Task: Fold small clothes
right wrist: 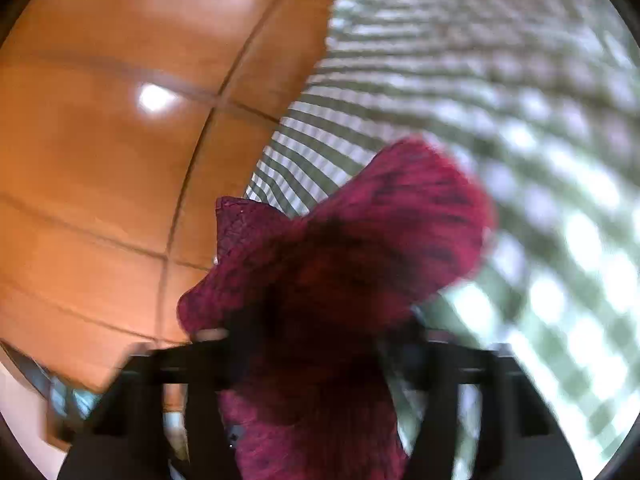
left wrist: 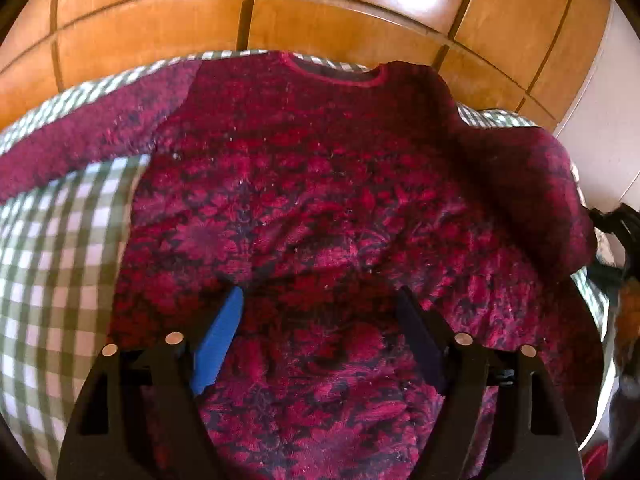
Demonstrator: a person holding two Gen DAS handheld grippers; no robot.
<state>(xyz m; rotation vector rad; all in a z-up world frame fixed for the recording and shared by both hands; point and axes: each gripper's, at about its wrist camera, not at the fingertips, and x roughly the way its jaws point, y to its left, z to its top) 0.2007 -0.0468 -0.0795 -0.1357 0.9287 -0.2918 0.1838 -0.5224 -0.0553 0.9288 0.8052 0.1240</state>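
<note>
Left wrist view: the sweater (left wrist: 320, 200) lies spread flat, front up, on the checked cloth (left wrist: 60, 248), neckline toward the far edge and the wooden floor (left wrist: 160, 40) beyond. One sleeve stretches out to the left of the picture; the other, on the right, is lifted and bunched, folding inward over the body. The left gripper (left wrist: 320, 300) hovers above the lower half of the body, its fingers (left wrist: 224, 328) spread wide with nothing between them — only knit beneath, and I cannot tell whether the tips touch it.

Right wrist view: blurred. The right gripper (right wrist: 320, 328) is pinching a wad of sleeve (right wrist: 340, 248), which rises between the fingers and flops over them, with the checked cloth (right wrist: 520, 120) behind and the floor (right wrist: 120, 120) to the left. The fingertips themselves are buried in fabric.

The sweater looks thick, fuzzy and limp — light enough for one gripper, not slippery, but it will sag and drag wherever unsupported. It is best taken at a cuff, hem corner or shoulder seam, where layers are firm; a pinch mid-body would likely lift only a tent of knit.
</note>
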